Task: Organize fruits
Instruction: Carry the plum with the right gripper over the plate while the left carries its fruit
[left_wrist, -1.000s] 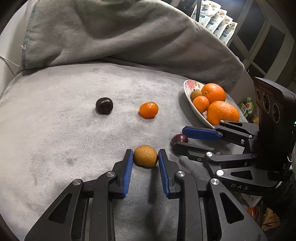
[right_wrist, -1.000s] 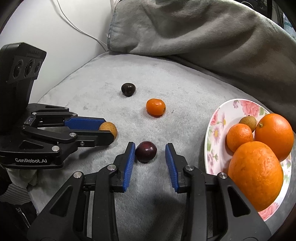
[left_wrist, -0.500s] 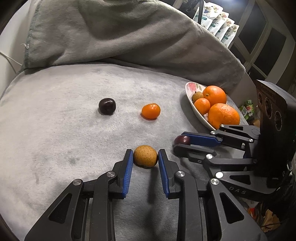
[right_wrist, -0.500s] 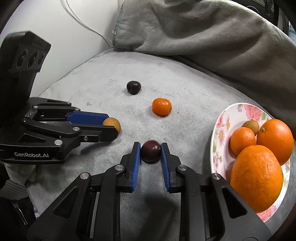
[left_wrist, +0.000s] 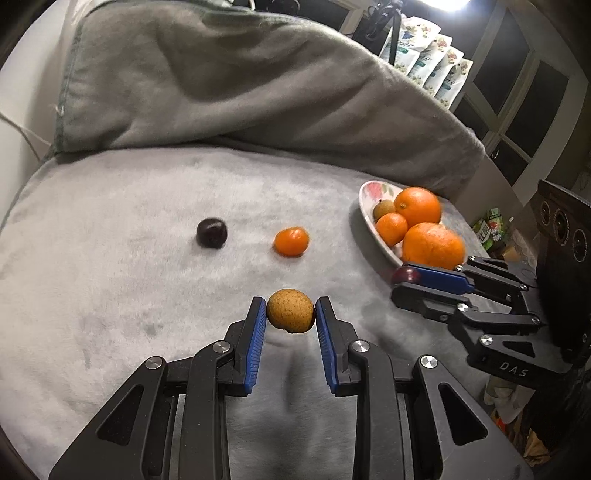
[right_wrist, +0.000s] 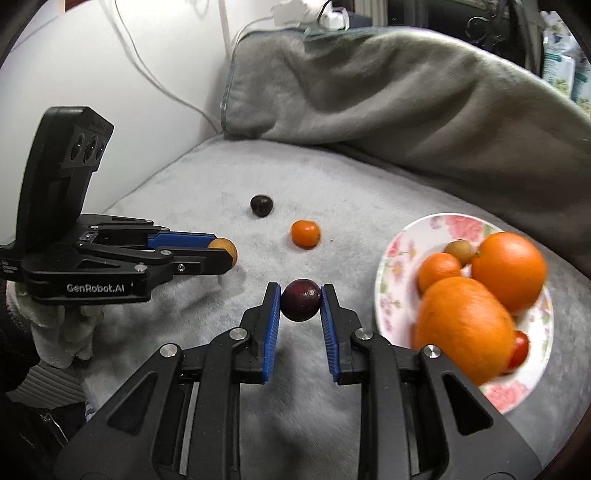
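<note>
My left gripper (left_wrist: 290, 312) is shut on a round brown fruit (left_wrist: 290, 311) and holds it just above the grey blanket; it also shows in the right wrist view (right_wrist: 225, 250). My right gripper (right_wrist: 300, 300) is shut on a dark red plum (right_wrist: 300, 300) and holds it off the blanket, left of the floral plate (right_wrist: 406, 240). The plate carries two big oranges (right_wrist: 508, 271), a small orange, a brown fruit and a red one. A small orange (left_wrist: 291, 241) and a dark plum (left_wrist: 211, 232) lie loose on the blanket.
A grey cushion (left_wrist: 229, 81) rises behind the blanket. White cables (right_wrist: 155, 81) hang on the wall at left. Snack bags (left_wrist: 428, 62) stand by the window at back right. The plate (left_wrist: 369, 206) sits near the blanket's right edge.
Both grippers closed on their fruits and lifted them off the blanket. The right gripper, open around the plum a second ago, now clamps it and has risen beside the plate.
</note>
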